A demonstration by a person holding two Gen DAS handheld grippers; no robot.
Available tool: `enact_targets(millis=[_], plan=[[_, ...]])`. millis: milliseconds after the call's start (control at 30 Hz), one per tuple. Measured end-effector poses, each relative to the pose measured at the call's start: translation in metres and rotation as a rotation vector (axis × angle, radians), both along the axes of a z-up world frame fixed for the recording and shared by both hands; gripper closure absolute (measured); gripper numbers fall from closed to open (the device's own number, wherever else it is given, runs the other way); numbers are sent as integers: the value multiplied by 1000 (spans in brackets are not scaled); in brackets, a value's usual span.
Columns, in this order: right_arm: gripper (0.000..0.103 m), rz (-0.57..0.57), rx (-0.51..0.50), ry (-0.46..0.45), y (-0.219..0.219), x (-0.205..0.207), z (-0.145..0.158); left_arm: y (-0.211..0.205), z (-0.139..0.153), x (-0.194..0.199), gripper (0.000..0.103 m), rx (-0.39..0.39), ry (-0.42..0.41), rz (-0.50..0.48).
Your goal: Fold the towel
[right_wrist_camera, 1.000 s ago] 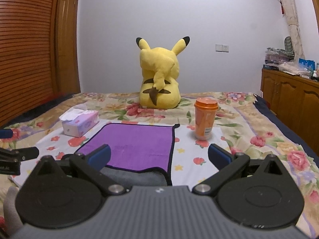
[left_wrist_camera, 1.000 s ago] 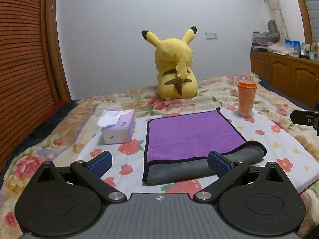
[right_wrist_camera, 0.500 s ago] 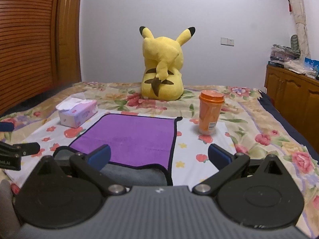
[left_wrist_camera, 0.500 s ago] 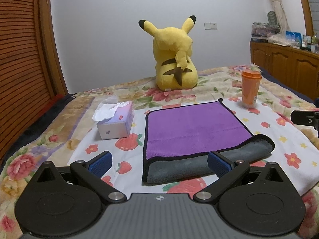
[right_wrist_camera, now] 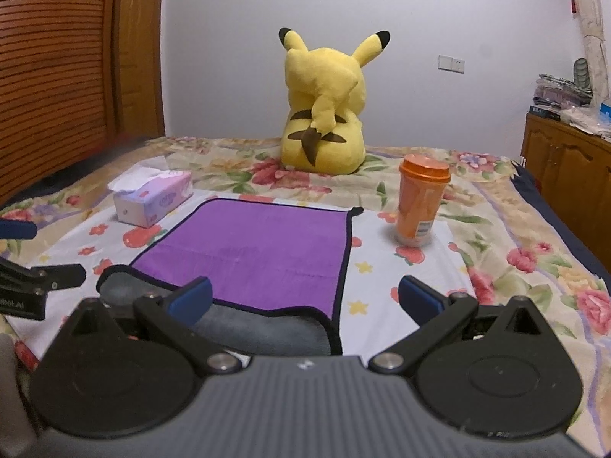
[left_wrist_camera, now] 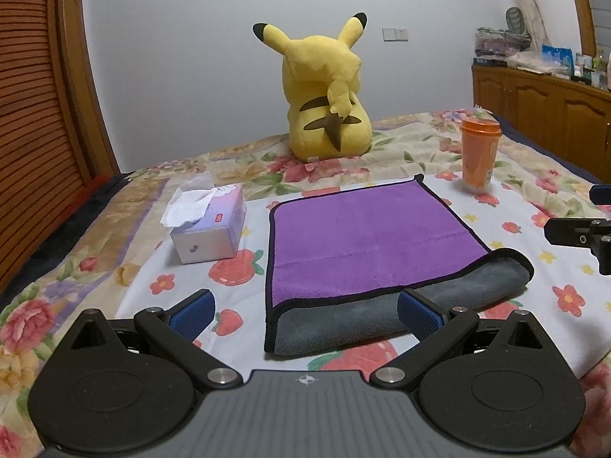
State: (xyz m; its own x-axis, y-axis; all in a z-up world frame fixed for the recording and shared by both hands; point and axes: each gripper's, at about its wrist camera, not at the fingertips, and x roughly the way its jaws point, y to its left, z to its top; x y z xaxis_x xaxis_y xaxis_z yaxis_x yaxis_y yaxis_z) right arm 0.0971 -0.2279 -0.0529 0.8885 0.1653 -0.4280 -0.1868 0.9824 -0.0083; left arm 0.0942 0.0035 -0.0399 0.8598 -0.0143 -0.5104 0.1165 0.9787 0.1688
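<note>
Towel point(left_wrist_camera: 366, 240): purple face up, grey underside rolled over along the near edge, flat on the bed point(left_wrist_camera: 553, 206); long axis of that grey roll runs left to right.
Left gripper point(left_wrist_camera: 303, 311): jaws wide, empty, just short of the roll's left end.
Right gripper point(right_wrist_camera: 303, 299): jaws wide, empty, just short of its right corner.
Judgement: both are about equally near.

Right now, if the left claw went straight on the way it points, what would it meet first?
Probably the grey turned-over near edge of the purple microfibre towel, which lies just ahead between the open left claw fingers. Depth is unclear, so how soon it would touch is unclear.
</note>
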Motion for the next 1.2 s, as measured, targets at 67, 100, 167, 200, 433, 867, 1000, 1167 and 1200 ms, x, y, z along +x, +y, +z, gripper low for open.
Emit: enact_targets(millis=[67,100,167,200,433,867,1000,1167,1200], plan=[[0,7,-3,5,2,3,-1,1,-2,5,0,1,9,-2],[0,10,-6,6,3,4,-2,1,-3,7,0,0,11,-3],[0,13,-13,8,4,8,-3,2,-3,11,0,-3,15,-8],[0,14,-14,11,4,10,-4,3,-4,14,0,-4,17,-8],[0,35,-35,31,10,23,-9,10,-8,29,0,-22,43,-10],[1,64,-44,86,13,45,-21,19,-21,58,0,-19,89,-5],[1,63,-40,104,12,53,-24,23,-25,65,0,-22,106,1],[1,56,-33,140,9,61,-28,29,-32,76,0,-45,148,-1],[1,56,-33,148,9,63,-29,30,-33,78,1,-47,155,-1]])
